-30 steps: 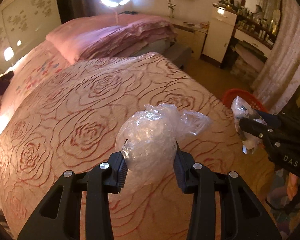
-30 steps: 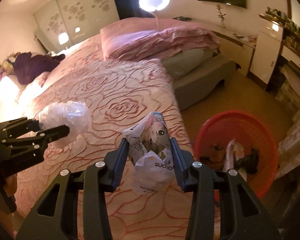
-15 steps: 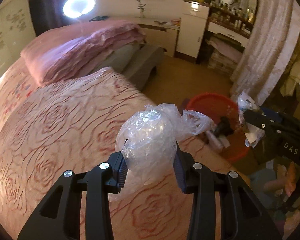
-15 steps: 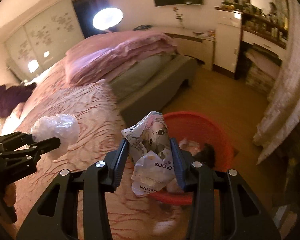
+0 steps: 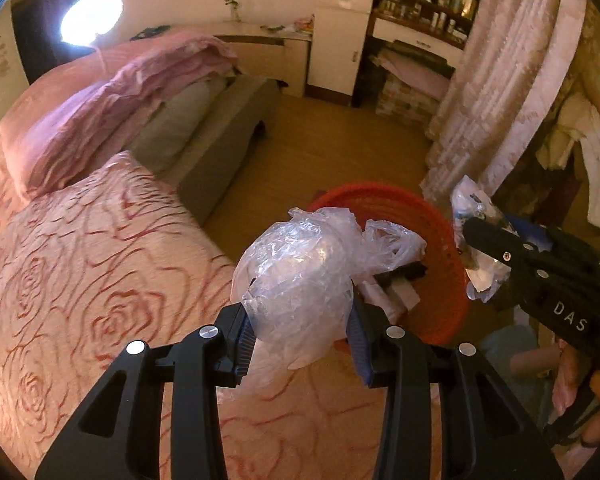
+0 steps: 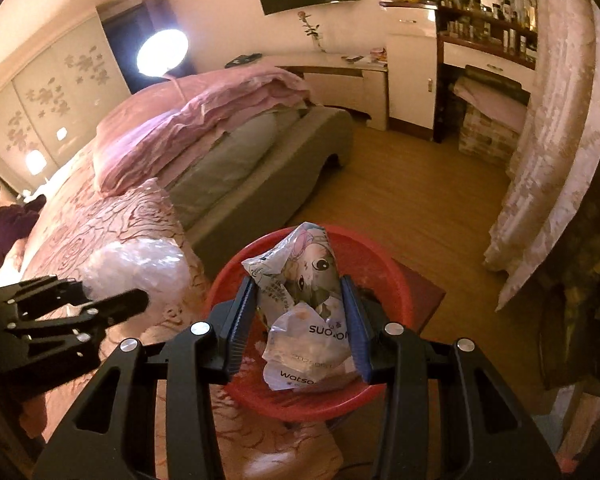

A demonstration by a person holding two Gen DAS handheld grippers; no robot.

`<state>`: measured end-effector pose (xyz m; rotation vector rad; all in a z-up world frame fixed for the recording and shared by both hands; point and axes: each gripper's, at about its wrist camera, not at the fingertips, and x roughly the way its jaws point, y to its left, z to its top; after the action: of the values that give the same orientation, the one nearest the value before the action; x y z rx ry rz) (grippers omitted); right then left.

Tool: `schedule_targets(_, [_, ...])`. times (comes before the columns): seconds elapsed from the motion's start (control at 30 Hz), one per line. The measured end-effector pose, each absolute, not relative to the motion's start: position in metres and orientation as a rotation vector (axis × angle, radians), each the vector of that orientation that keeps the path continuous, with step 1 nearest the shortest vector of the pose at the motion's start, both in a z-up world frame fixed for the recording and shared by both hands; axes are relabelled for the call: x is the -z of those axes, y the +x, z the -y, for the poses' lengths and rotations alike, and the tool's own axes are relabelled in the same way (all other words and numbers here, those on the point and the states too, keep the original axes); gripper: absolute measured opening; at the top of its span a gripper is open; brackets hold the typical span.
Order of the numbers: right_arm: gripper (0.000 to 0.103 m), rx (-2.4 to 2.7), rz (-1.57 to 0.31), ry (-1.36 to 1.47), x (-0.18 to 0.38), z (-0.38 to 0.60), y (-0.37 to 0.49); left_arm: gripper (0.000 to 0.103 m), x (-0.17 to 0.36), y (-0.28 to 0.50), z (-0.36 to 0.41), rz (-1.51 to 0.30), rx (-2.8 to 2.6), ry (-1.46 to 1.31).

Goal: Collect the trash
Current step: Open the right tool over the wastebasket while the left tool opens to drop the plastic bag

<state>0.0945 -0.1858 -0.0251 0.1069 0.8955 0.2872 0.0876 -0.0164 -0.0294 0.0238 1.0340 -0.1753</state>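
Carrying step: the left gripper [image 5: 300, 344] clamps a crumpled clear plastic bag [image 5: 300, 276], the right gripper [image 6: 300, 328] a printed wrapper [image 6: 304, 304]. Next, release over the red round basket [image 6: 396, 276] (right already above).

The room is dim and warm orange-toned. A round lamp [image 5: 91, 18] beyond the bed burns out to a white glare in both views, and a smaller light [image 6: 35, 161] glows at the left wardrobe. Fisheye bending curves walls and curtain [image 6: 556, 128], with black vignette in the corners. The bedspread [image 5: 80, 280] smears with motion blur in the left view. The crumpled bag [image 5: 300, 280] catches soft highlights.
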Motion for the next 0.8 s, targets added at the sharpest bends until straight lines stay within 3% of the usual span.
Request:
schedule_targets(0.27, [0.041, -0.254, -0.921, 0.134, 0.036, 0.203, 0.111, 0.039, 0.045, 0.112, 0.039, -1.065, 0.204, 0.051])
schedule_targets(0.37, [0.042, -0.250, -0.929, 0.139, 0.041, 0.205, 0.116, 0.044, 0.049, 0.119, 0.041, -1.081, 0.211, 0.035])
schedule_targets(0.43, [0.042, -0.249, -0.940, 0.143, 0.045, 0.205, 0.121, 0.056, 0.052, 0.121, 0.042, -1.092, 0.208, 0.029])
schedule_targets(0.53, [0.043, -0.255, -0.945, 0.142, 0.049, 0.202, 0.126, 0.064, 0.053, 0.122, 0.041, -1.086, 0.206, 0.020])
schedule_targets(0.8, [0.066, -0.257, -0.941, 0.171, 0.050, 0.203, 0.127, 0.072, 0.048, 0.121, 0.026, -1.069, 0.180, -0.011])
